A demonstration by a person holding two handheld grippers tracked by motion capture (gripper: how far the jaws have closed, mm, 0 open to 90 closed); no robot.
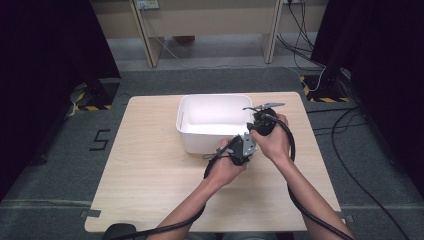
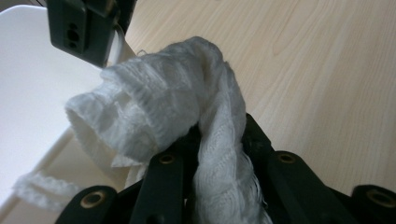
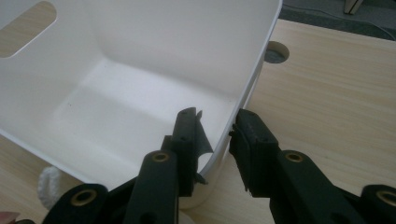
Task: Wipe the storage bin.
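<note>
Table [image 1: 150,170]: pale wood, with a white bin [image 1: 200,137] at its far middle.
Bin: open at the top, nothing lying on the floor that I can see; a slot handle in one end wall [image 3: 28,28].
Left gripper [image 1: 243,148]: at the bin's near right corner, jaws pressed together on a white cloth [image 2: 187,121].
Cloth: bunched and knitted-looking, it stands up out of the left jaws just beside the bin's outer wall; a loose end [image 2: 37,189] hangs down by that wall.
Right gripper [image 1: 263,120]: at the bin's right rim, one jaw inside the wall and one outside, pinching the rim [image 3: 243,100] between them.
Hands: close together, the right one farther off than the left.
</note>
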